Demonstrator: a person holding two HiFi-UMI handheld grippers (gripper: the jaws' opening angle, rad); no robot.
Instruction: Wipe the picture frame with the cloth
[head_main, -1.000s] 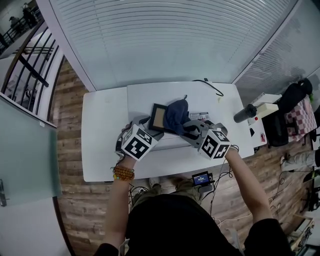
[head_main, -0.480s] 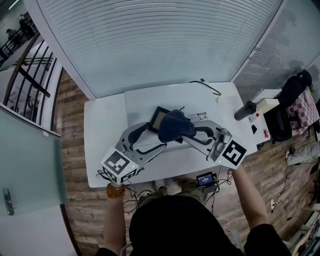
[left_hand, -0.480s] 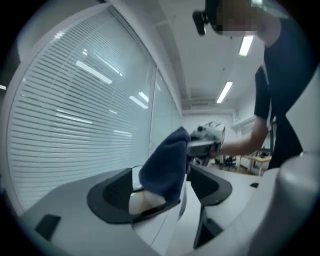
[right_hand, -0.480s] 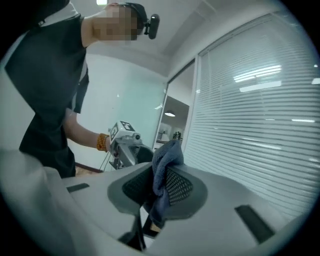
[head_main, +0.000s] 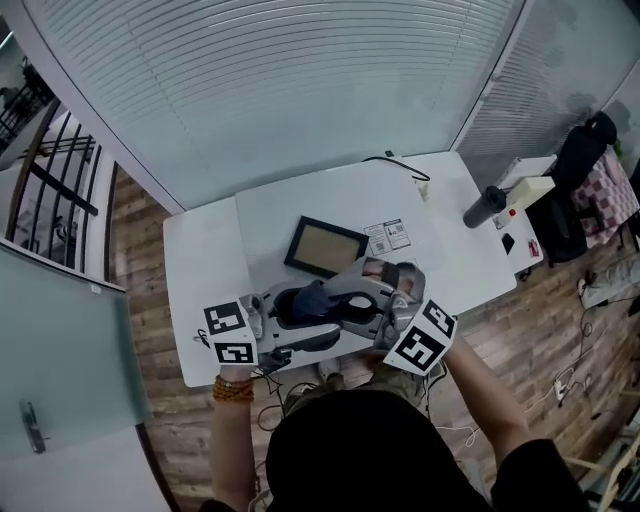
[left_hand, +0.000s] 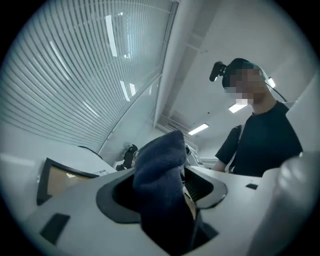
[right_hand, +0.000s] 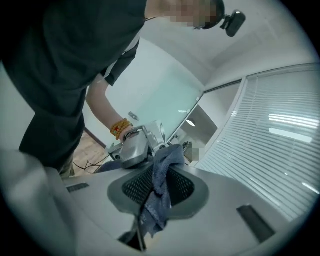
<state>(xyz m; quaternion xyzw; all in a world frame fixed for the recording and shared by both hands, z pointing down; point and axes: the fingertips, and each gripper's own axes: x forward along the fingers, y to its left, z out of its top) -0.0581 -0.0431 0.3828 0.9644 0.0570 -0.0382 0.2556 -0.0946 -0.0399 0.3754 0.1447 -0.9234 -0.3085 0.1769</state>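
The picture frame (head_main: 326, 248) lies flat on the white table (head_main: 200, 260), near its middle, with its pale panel facing up and nothing touching it. We see both grippers on our side of it, over the table's near edge and pointing at each other. At the left, a bead bracelet (head_main: 235, 388) sits on the wrist of the hand that holds the left gripper (left_hand: 170, 200). That gripper's jaws stand partly apart and have just been closing. The dark blue cloth (head_main: 308, 299) rises between them as a thick fold. In the left gripper view it lies against one jaw, and a dark gap shows beside the other, so we do not read a clamp there. The cloth is bunched in the air between the two grippers, clear of the frame and just nearer to us than it. Further right, the right gripper (right_hand: 155, 195) has its jaws pressed together on the cloth. In the right gripper view a pinched strip of it runs through the oval opening and hangs out where the jaws meet. Beyond the grippers, a small printed sheet (head_main: 388, 236) lies just right of the frame, and a black cable (head_main: 400, 165) curls near the table's far edge. At the far right, off the table's corner, a dark cylinder (head_main: 485, 208) is in view.
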